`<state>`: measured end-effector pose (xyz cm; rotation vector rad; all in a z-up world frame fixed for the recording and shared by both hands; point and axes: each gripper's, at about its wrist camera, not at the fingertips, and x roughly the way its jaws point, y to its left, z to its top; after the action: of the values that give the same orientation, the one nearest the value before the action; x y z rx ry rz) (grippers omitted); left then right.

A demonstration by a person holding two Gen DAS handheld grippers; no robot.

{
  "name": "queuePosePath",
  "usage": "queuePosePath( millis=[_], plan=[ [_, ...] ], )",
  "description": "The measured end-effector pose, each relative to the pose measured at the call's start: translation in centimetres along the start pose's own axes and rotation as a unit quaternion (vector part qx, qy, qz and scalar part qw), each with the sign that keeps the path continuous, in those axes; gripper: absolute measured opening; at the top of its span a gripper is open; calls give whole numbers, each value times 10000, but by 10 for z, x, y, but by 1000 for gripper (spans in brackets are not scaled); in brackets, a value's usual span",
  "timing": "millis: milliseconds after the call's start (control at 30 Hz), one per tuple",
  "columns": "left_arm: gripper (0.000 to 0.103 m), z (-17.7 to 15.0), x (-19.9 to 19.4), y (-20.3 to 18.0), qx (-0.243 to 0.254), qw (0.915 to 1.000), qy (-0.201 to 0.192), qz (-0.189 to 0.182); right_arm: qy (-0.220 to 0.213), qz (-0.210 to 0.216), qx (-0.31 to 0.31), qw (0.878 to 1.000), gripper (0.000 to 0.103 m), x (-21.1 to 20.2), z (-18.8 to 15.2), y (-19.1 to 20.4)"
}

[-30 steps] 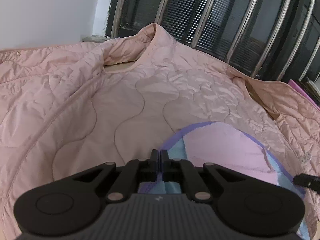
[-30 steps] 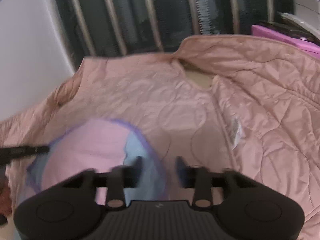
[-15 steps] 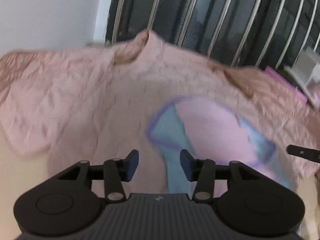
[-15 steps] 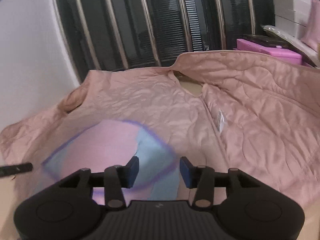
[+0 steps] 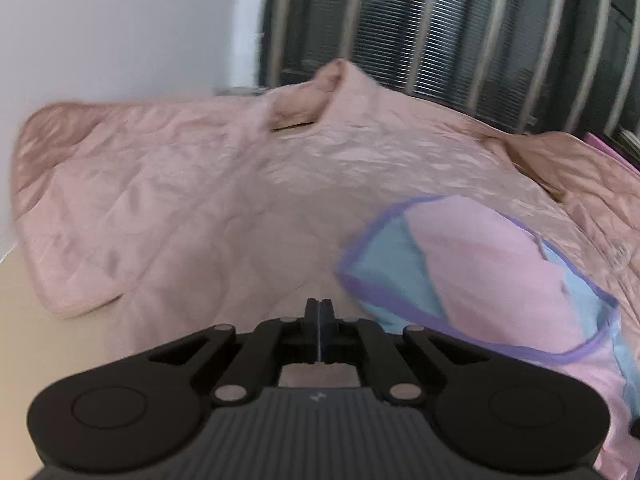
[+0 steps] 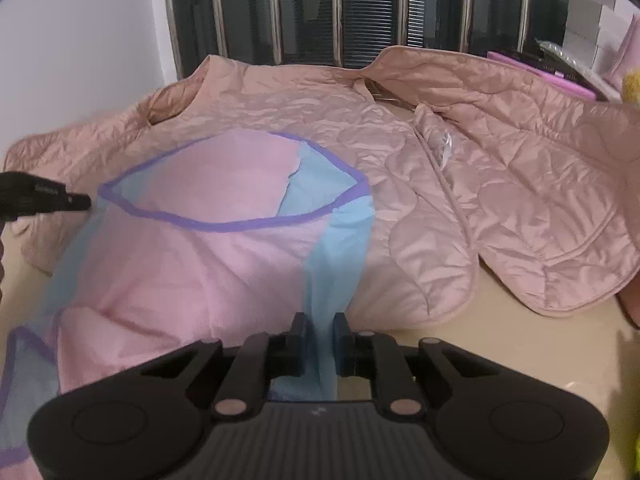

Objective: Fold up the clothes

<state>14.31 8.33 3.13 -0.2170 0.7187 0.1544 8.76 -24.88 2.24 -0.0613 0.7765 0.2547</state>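
Observation:
A thin pink and blue garment (image 6: 224, 184) with purple trim lies on a pale pink quilted jacket (image 6: 520, 184) spread over the beige table (image 6: 500, 344). My right gripper (image 6: 321, 332) is at the garment's near right side. Its jaws are closing, and the pads pinch a taut blue strip (image 6: 336, 264) between them. In the left wrist view my left gripper (image 5: 319, 312) has its fingers together, beside the garment (image 5: 488, 272). In the right wrist view the left gripper's tip (image 6: 78, 201) meets the garment's purple edge, and fabric hangs from it.
Dark window bars (image 6: 360, 12) and a white wall (image 5: 120, 28) stand behind the table. Pink and white boxes (image 6: 592, 40) sit at the back right, with something yellow (image 6: 632, 84) at the right edge. Bare table shows at the near right and in the left wrist view (image 5: 24, 312).
The left gripper opened, shifted left along the garment and shut again at its edge. The right gripper drew back and narrowed onto the blue strip. The garment now stretches between them.

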Motion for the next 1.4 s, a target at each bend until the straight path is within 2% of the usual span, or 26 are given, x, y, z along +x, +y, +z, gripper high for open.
queuePosePath(
  millis=[33,67,100,133,200,267,367,433,467,500,567,767,833,933,967,1000,1033,1067,1100,1167,1233,1267,1333,1400],
  plan=[
    [11,-3,-7,6,-140,9997,121,-168,-135,48,14,9999,15,-11,-2,1],
    [21,-10,-18,11,-253,9986,209,-418,-235,172,28,9996,19,-20,-4,1],
    [26,-17,-31,16,-339,9969,291,-649,-289,358,62,9989,24,-31,-8,1],
    [34,-28,-45,15,-289,9958,342,-800,-300,551,118,9980,24,-40,-11,3],
    [34,-50,-73,5,62,9942,360,-1010,-223,1034,202,9942,23,-48,-18,9],
    [35,-71,-91,-6,190,9900,532,-1294,-82,1458,227,9890,25,-46,-24,18],
    [35,-91,-92,-25,88,9770,987,-1891,204,1678,185,9854,27,-31,-28,39],
    [34,-97,-89,-37,209,9791,908,-1809,298,1726,136,9844,27,-23,-32,51],
    [32,-98,-89,-44,317,9807,827,-1741,249,1669,110,9856,21,-22,-35,55],
    [29,-97,-87,-48,361,9814,790,-1711,186,1581,91,9872,9,-20,-39,59],
    [4,-95,-85,-52,309,9798,830,-1791,109,1404,118,9900,3,-21,-41,62],
    [3,-103,-104,-55,407,9761,607,-2044,-302,876,-71,9957,1,-58,-48,66],
    [4,-109,-107,-62,643,9804,561,-1777,-245,727,-240,9968,2,-63,-53,70],
    [15,-116,-106,-62,827,9835,637,-1478,-32,432,-470,9980,9,-57,-61,75],
    [29,-116,-113,-59,857,9841,593,-1437,-10,469,-471,9978,12,-62,-63,73],
    [40,-117,-124,-55,899,9850,475,-1393,-40,541,-462,9975,20,-71,-66,70],
    [55,-119,-136,-50,941,9862,316,-1327,-100,584,-463,9972,26,-81,-68,66],
    [57,-123,-148,-43,978,9876,180,-1212,-176,587,-469,9970,42,-92,-72,61],
    [57,-127,-158,-37,1010,9888,101,-1090,-204,603,-466,9969,45,-102,-77,54],
    [57,-137,-172,-27,1022,9901,110,-954,-177,725,-425,9963,43,-114,-87,42],
    [57,-148,-179,-22,1008,9909,203,-870,-93,968,-336,9947,35,-118,-98,34],
    [57,-153,-179,-20,1045,9912,223,-775,-45,1027,-277,9943,28,-117,-103,32],
    [57,-161,-176,-21,1198,9908,316,-547,37,974,-250,9949,24,-110,-108,35],
    [55,-165,-171,-20,1279,9903,440,-312,59,830,-331,9960,3,-105,-113,40]
  ],
)
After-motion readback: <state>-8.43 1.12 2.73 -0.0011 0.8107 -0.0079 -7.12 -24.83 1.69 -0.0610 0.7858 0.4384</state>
